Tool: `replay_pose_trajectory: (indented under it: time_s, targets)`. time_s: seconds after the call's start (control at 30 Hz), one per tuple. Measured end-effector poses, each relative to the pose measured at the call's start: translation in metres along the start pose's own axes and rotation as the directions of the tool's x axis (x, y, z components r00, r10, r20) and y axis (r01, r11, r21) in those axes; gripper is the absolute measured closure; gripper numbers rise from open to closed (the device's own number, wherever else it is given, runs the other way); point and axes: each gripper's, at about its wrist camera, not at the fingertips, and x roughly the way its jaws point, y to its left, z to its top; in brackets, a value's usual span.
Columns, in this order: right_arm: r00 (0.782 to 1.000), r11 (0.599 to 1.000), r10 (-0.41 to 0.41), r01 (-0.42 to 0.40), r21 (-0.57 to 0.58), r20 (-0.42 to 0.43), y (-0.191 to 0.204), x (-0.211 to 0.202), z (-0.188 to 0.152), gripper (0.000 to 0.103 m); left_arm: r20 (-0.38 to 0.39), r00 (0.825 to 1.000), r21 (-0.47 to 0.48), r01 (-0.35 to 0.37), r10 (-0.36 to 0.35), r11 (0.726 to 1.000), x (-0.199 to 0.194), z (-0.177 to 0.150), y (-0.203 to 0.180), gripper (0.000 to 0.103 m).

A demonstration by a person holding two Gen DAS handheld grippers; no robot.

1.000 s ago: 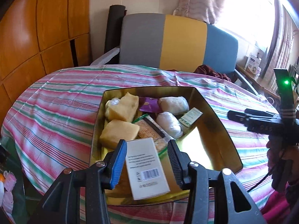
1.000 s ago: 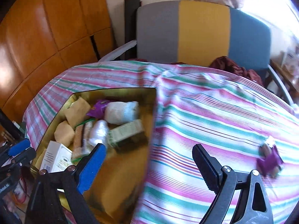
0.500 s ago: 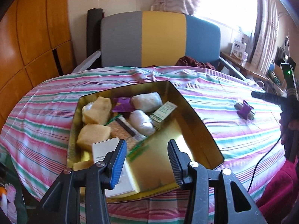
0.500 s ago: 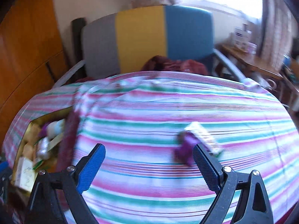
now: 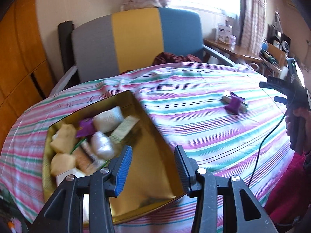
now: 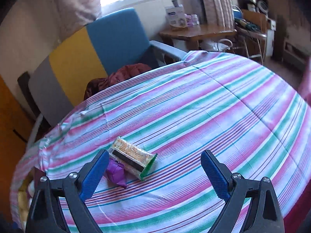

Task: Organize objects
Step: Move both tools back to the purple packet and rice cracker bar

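Nearest in the left wrist view, the left gripper (image 5: 152, 169) hangs over the near right corner of a gold tin box (image 5: 153, 136), its jaws set fairly narrow with nothing between them; only the bare gold floor of the box shows in the gap. The box sits on the counter (image 5: 194, 120), which is covered in a pink, green and white striped cloth. Its left half is packed: a white carton (image 5: 66, 174) at the near edge, yellow sponge-like blocks (image 5: 63, 141), a cereal bar in clear wrap (image 5: 85, 157), two white wrapped bundles (image 5: 108, 119), a purple packet (image 5: 85, 126) and a pale green box (image 5: 124, 129). These are blurred.

In the right wrist view, the right gripper (image 6: 154, 172) is spread wide and empty above the cloth. A wrapped cereal bar (image 6: 132, 158) with a green end lies just beside its left finger (image 6: 93, 174), touching a purple pouch (image 6: 116, 174) that is partly hidden behind that finger. Both lie on the counter, well apart from the box.

At the far right of the left view a hand (image 5: 297, 120) holds the other gripper's handle, with a black cable hanging below it.

Beyond the counter stands a chair (image 5: 136, 38) with a grey, yellow and blue back, a dark red cloth (image 5: 175, 57) on its seat, and a wooden side table (image 6: 196, 33) under the window.
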Motion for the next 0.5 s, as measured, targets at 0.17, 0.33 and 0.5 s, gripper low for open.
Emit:
replay_pose_trajectory:
  time_s: [0.17,0.33,0.5]
  targets:
    - [1.000,0.999,0.017,-0.016,0.041,-0.014,-0.007,-0.001,0.000,0.007,-0.014,0.999,0.049,0.046,-0.046,0.998,0.016,0.013,-0.032,0.058]
    - [0.999,0.997,0.032,-0.031,0.064,-0.020,-0.010,-0.002,0.001,0.006,-0.045,0.996,0.085,0.085,-0.081,0.993,0.034,0.022,-0.058,0.058]
    - [0.998,0.994,0.049,-0.046,0.095,-0.034,-0.014,0.000,0.001,0.006,-0.081,0.992,0.104,0.110,-0.102,0.989,0.052,0.027,-0.076,0.058]
